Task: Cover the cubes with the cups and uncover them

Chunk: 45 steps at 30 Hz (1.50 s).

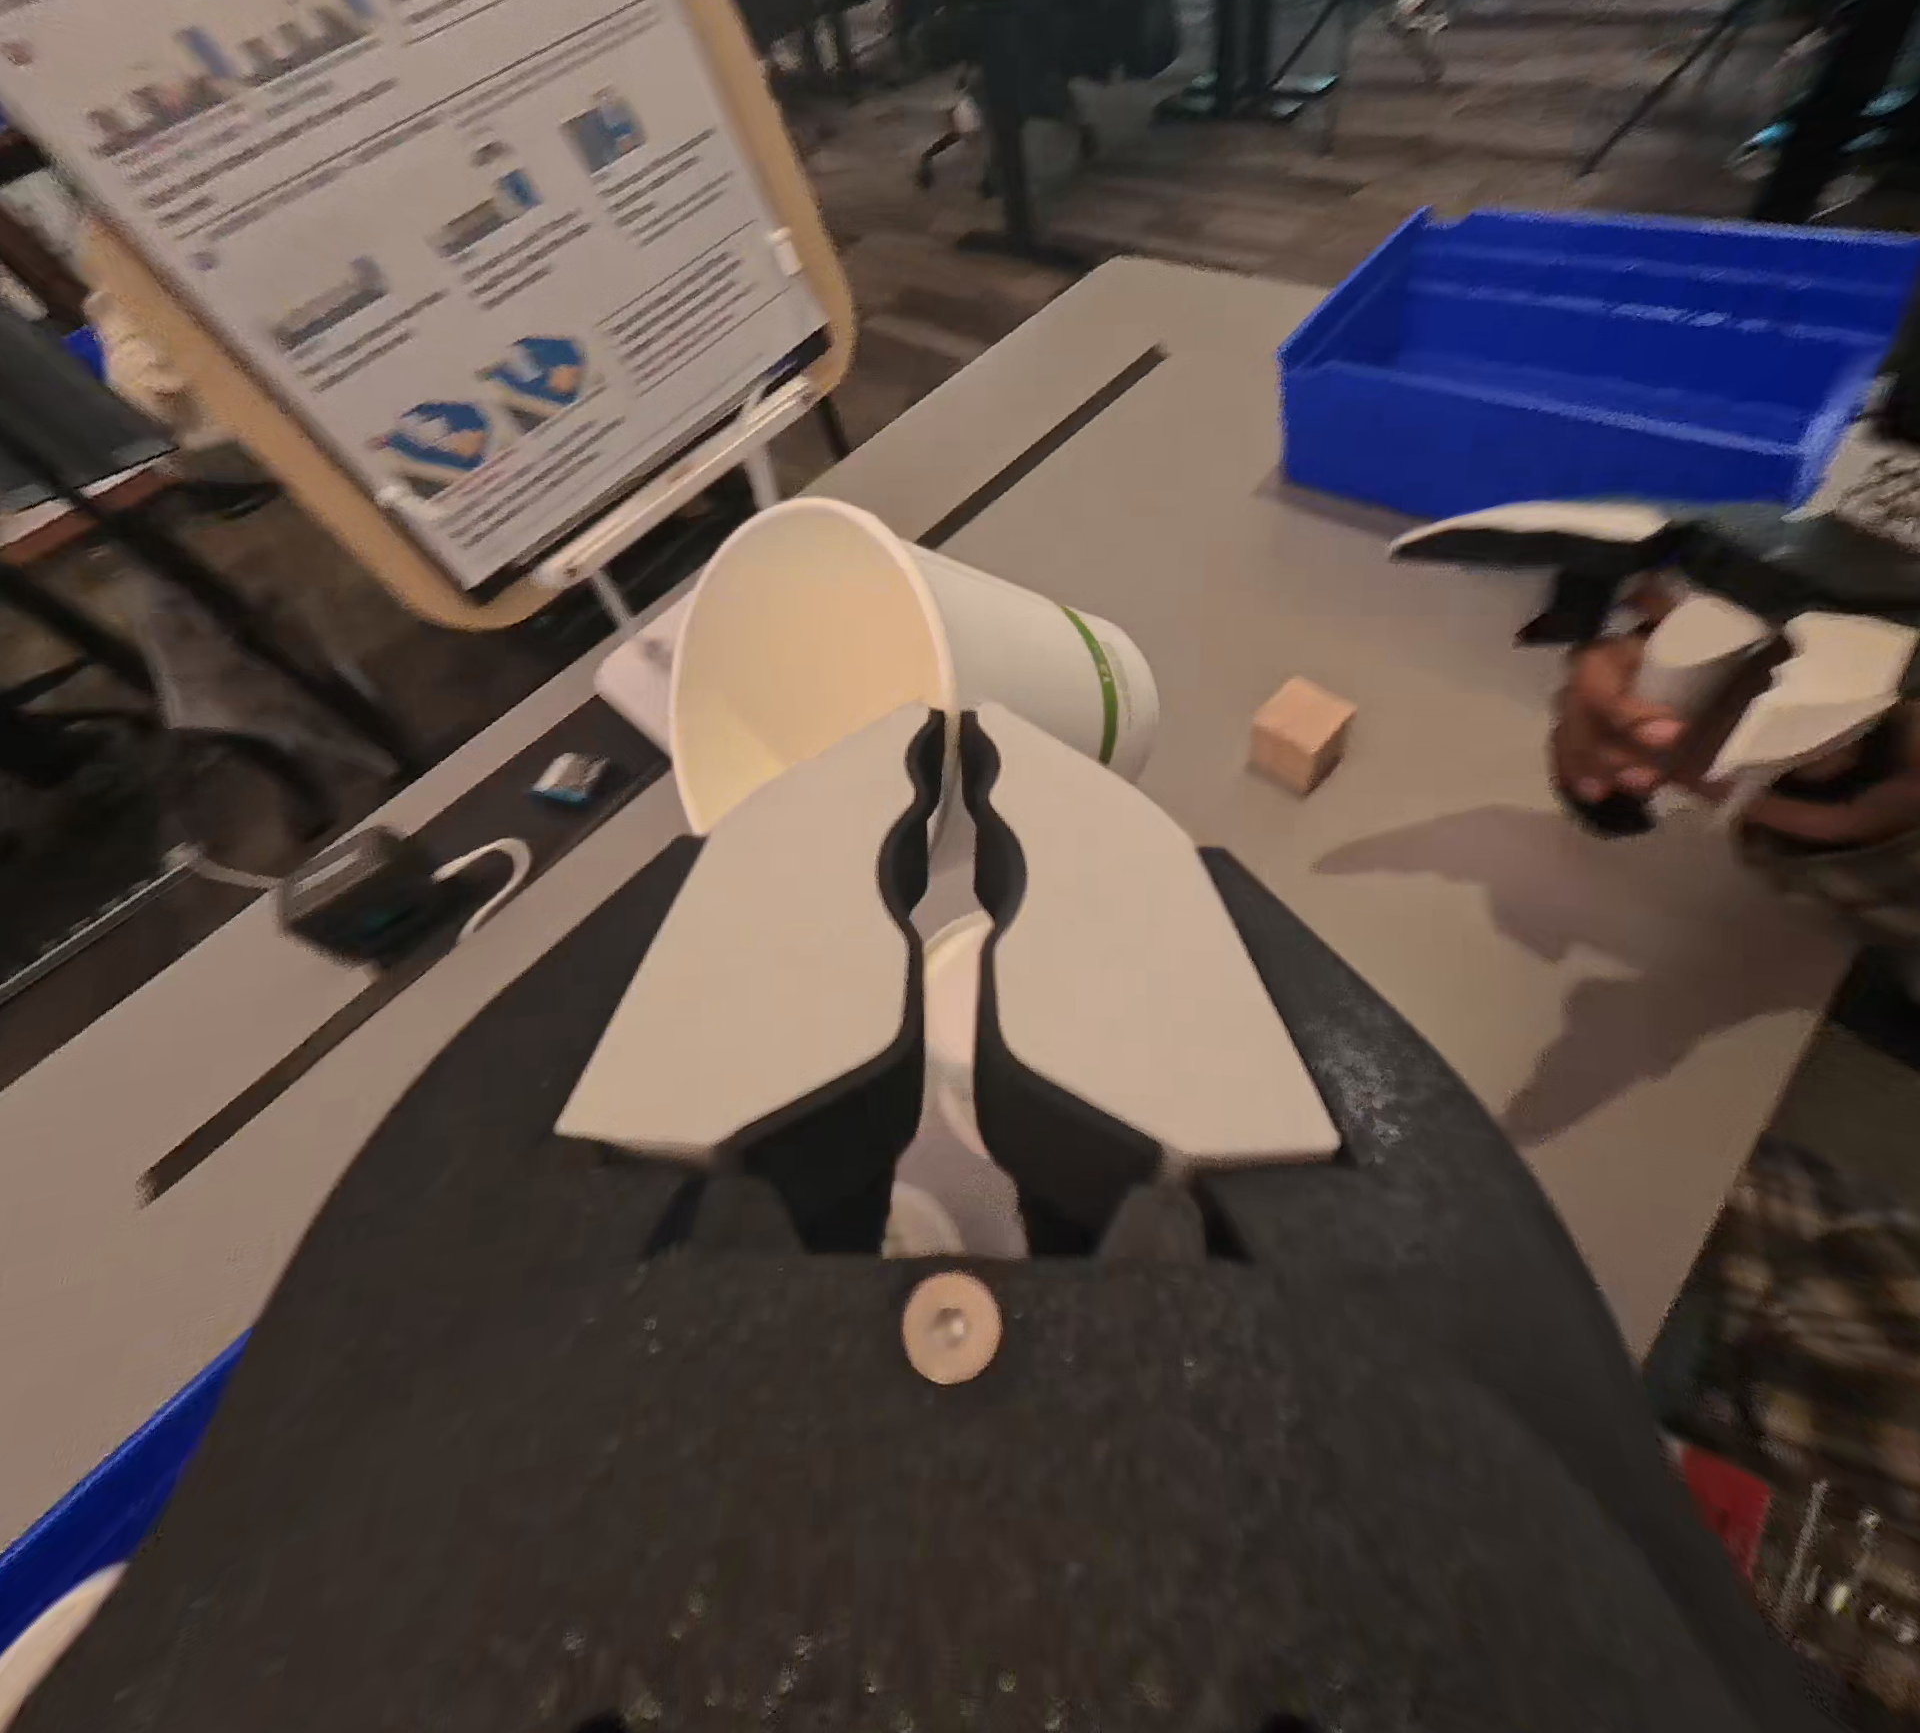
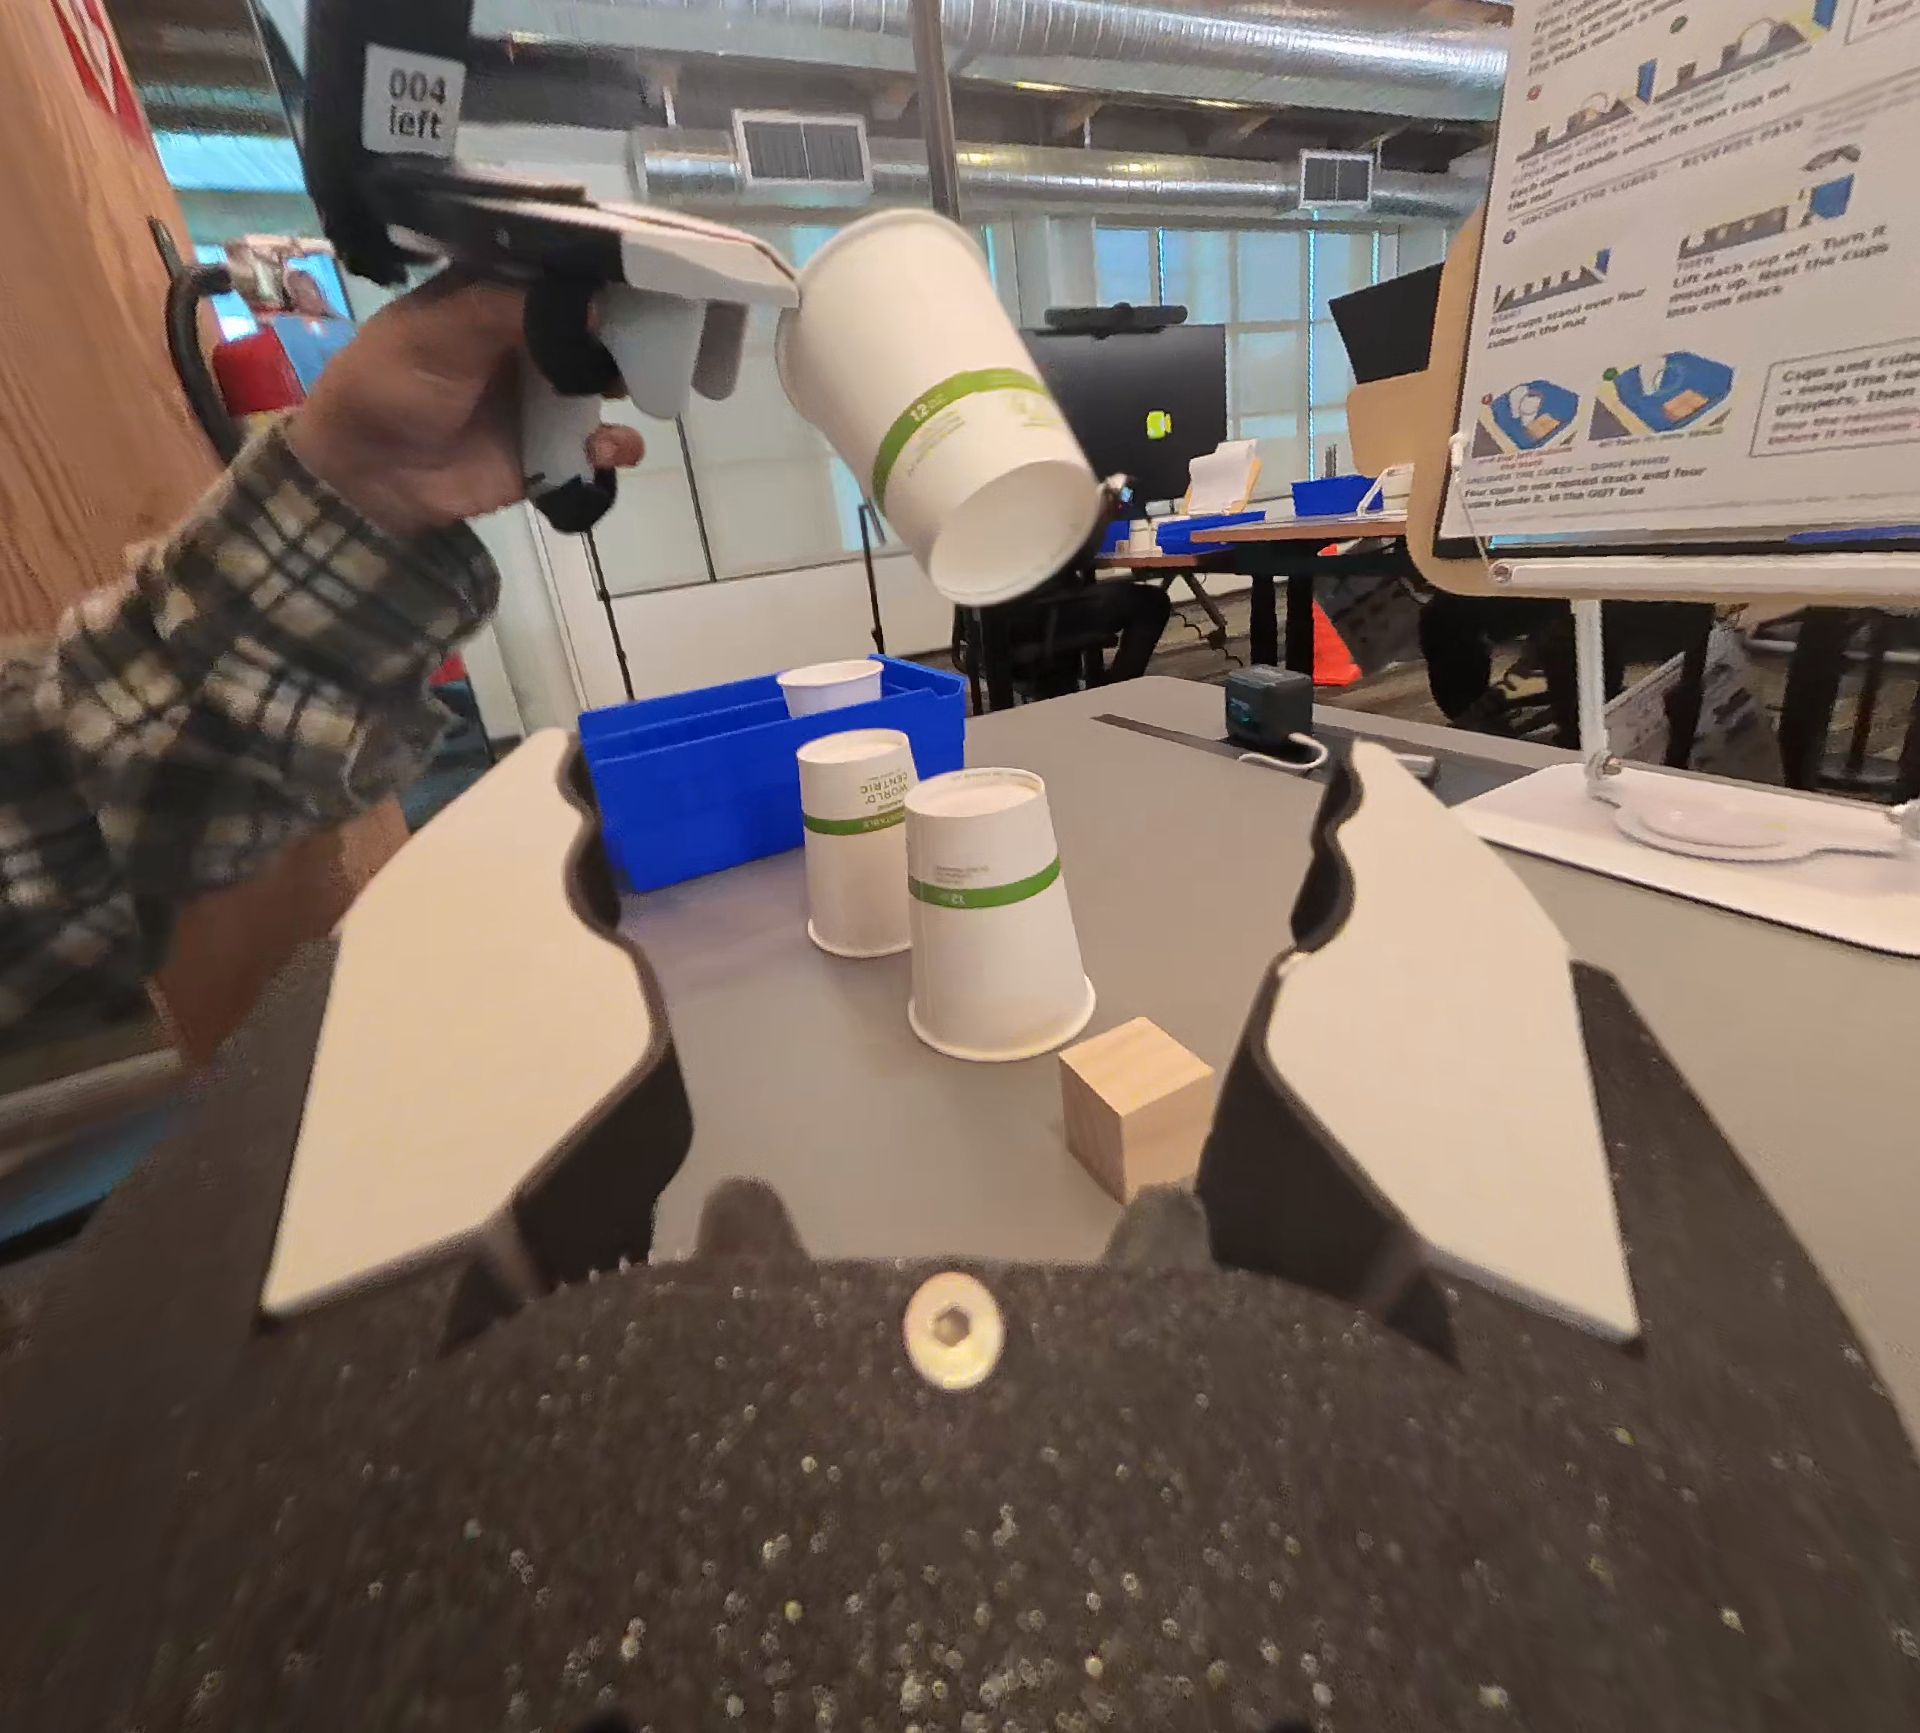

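Observation:
My left gripper [image 1: 951, 733] is shut on the rim of a white paper cup [image 1: 831, 644] with a green band and holds it tilted in the air. The right wrist view shows that gripper [image 2: 784, 286] and cup [image 2: 935, 405] high above the grey table. My right gripper [image 2: 961, 779] is open and empty, low over the table. A wooden cube [image 2: 1132, 1107] sits uncovered between its fingers, close to the right one. The cube [image 1: 1302, 733] also shows in the left wrist view. Two cups [image 2: 857, 842] [image 2: 992, 914] stand upside down just beyond the cube.
A blue bin [image 2: 707, 779] with a cup [image 2: 831, 686] inside stands behind the upturned cups. Another blue bin [image 1: 1590, 364] is at the far right. A poster board [image 2: 1704, 177] on a stand and a small black device [image 2: 1262, 707] are at the table's edge.

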Tool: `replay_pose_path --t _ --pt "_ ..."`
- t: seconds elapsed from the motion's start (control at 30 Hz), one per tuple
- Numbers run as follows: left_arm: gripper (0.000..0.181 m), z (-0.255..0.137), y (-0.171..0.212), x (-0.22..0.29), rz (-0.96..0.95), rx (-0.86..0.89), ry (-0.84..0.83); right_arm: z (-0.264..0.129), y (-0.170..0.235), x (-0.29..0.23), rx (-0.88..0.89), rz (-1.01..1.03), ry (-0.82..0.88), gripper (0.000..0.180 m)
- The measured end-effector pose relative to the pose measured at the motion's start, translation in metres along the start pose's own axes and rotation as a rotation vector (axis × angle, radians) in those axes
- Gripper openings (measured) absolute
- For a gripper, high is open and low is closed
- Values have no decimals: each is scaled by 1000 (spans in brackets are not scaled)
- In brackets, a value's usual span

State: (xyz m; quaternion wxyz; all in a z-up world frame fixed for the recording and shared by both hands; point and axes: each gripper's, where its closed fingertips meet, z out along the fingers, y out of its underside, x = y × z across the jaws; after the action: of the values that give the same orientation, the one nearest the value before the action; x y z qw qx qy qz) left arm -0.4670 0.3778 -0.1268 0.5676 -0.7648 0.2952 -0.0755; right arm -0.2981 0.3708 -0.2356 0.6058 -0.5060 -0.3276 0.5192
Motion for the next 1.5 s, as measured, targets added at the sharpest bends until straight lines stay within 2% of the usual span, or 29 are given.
replay_pose_path --t 0.2,0.4,0.47,0.53,0.57,0.7,0.87,1.0,1.23,1.5 --pt "2 34 -16 80 -117 151 235 11 3 -2 51 109 -30 127" --pt "2 45 -8 127 -259 251 428 7 -5 -3 65 113 -78 122" --pt "2 48 -2 133 -306 269 463 2 -7 -4 55 101 -105 113" --pt "2 50 3 140 -355 292 518 -4 -10 -7 40 91 -145 92" --pt "2 49 4 142 -379 312 548 -6 -11 -8 24 90 -162 88" --pt "6 53 20 150 -416 310 594 -16 -13 -6 -115 17 -191 88" --pt "54 64 58 150 -255 123 467 -28 -17 -1 -402 -144 -218 88" --pt "84 62 57 141 -66 52 341 -34 -12 0 -663 -250 -269 88" --pt "91 74 62 176 158 -139 427 -37 5 -14 -1019 -425 -409 88" --pt "91 94 88 207 142 -214 557 -37 21 -38 -1223 -454 -573 88"
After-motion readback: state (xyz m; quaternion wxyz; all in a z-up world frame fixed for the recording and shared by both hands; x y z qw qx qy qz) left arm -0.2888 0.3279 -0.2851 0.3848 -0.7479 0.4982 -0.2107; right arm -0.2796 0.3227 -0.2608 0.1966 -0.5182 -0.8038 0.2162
